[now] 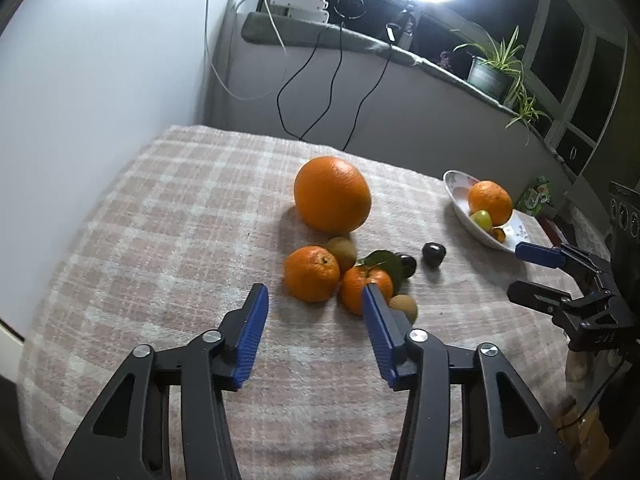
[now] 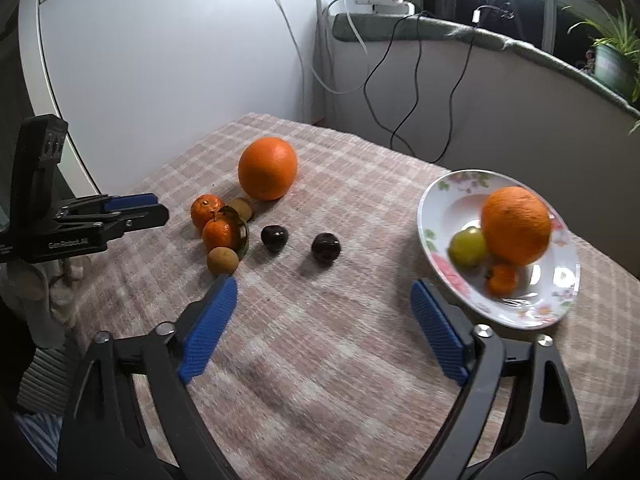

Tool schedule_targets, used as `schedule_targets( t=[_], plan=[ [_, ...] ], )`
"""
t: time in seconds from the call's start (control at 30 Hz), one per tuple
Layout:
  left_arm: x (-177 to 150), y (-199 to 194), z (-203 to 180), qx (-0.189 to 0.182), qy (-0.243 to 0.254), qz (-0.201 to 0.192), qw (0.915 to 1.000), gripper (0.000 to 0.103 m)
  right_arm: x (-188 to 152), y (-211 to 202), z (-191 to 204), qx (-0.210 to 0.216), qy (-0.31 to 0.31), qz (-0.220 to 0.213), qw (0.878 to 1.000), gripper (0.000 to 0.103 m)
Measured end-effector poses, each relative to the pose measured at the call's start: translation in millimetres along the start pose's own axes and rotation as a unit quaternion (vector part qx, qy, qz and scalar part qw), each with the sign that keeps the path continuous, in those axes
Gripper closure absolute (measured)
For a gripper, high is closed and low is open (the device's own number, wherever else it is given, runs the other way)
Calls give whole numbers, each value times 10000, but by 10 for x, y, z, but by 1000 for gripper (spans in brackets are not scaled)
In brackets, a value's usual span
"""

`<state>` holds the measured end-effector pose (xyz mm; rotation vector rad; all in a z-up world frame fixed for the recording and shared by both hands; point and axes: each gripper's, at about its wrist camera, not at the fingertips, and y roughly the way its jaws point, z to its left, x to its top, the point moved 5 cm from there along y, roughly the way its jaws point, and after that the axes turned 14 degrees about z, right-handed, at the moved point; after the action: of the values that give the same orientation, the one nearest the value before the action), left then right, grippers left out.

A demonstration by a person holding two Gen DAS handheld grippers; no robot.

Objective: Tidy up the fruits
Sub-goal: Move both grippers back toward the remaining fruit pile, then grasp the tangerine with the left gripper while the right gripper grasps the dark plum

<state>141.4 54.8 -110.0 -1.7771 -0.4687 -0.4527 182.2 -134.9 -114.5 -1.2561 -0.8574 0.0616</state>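
The left tool [image 1: 315,300] hangs spread and empty over the table [image 1: 160,220], just short of a cluster of fruits [image 1: 344,272]. The right tool [image 2: 324,296] is spread and empty too, beside the plate [image 2: 436,204] holding an orange [image 2: 516,224].

Fruit cluster mid-table, plate at right edge.
Big orange [image 2: 267,168] behind the mandarins [image 2: 218,222]; two dark fruits [image 2: 300,241] between cluster and plate [image 2: 442,196], which holds an orange [image 2: 516,224] and two small fruits [image 2: 468,247].
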Motion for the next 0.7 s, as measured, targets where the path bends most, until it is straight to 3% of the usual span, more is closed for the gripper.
schedule_targets(
  t=[0.3,0.7],
  plan=[
    [96,196,0,172,159,155,9996,61,139,268,-14,11,134,222,9997,40],
    [192,324,-13,252,289,232,9990,62,277,574,-66,-13,211,476,9986,53]
  ],
)
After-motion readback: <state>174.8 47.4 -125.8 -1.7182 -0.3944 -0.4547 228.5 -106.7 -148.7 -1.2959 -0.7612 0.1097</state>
